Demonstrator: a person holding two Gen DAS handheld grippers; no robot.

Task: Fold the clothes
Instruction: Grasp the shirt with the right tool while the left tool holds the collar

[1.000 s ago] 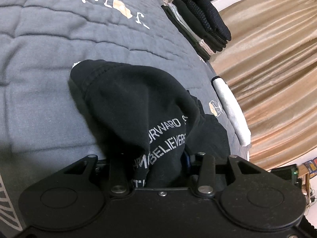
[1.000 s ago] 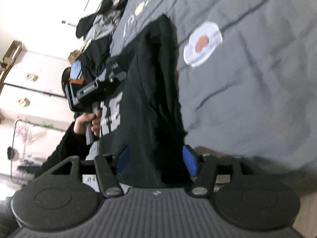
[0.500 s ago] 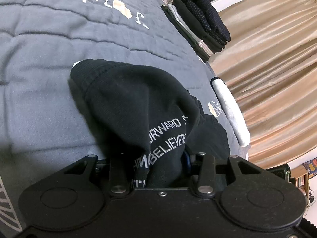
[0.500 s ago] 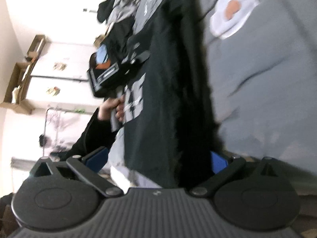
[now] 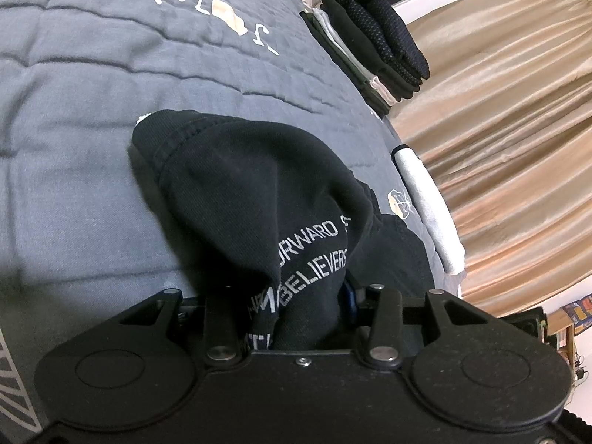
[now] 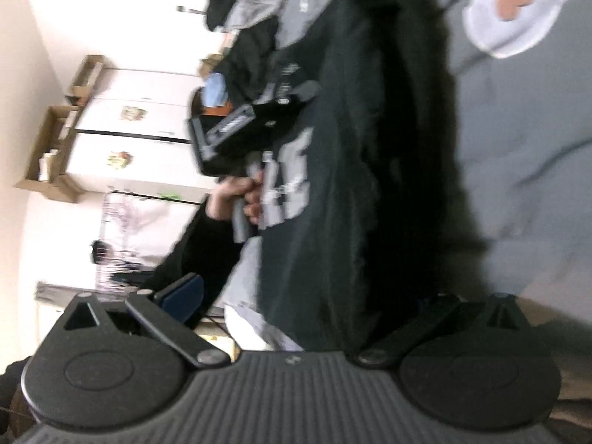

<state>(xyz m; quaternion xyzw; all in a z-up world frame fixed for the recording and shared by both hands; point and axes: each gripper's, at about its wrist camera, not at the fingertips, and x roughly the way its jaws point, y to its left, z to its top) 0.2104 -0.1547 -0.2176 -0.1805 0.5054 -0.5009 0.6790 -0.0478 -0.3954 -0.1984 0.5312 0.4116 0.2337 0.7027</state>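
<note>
A black shirt (image 5: 251,192) with white lettering lies bunched on the grey quilt (image 5: 92,85). My left gripper (image 5: 296,307) is shut on a fold of it, and the cloth rises out of the jaws. In the blurred right wrist view the same black shirt (image 6: 370,148) stretches away across the bed. My right gripper (image 6: 310,303) is open wide, its blue left pad (image 6: 185,296) well clear of the cloth and its right finger in the shirt's shadow. A hand (image 6: 236,196) holds the left gripper (image 6: 244,125) at the shirt's far side.
A stack of folded dark clothes (image 5: 373,37) sits at the far edge of the bed. A white-grey folded piece (image 5: 425,203) lies along the right edge by the beige curtain (image 5: 510,129). More loose garments (image 6: 248,11) are piled beyond the shirt. White cupboards (image 6: 140,140) stand behind.
My right gripper has opened wide, from closed on the shirt's near edge, and has tilted. My left gripper keeps its hold and has barely moved.
</note>
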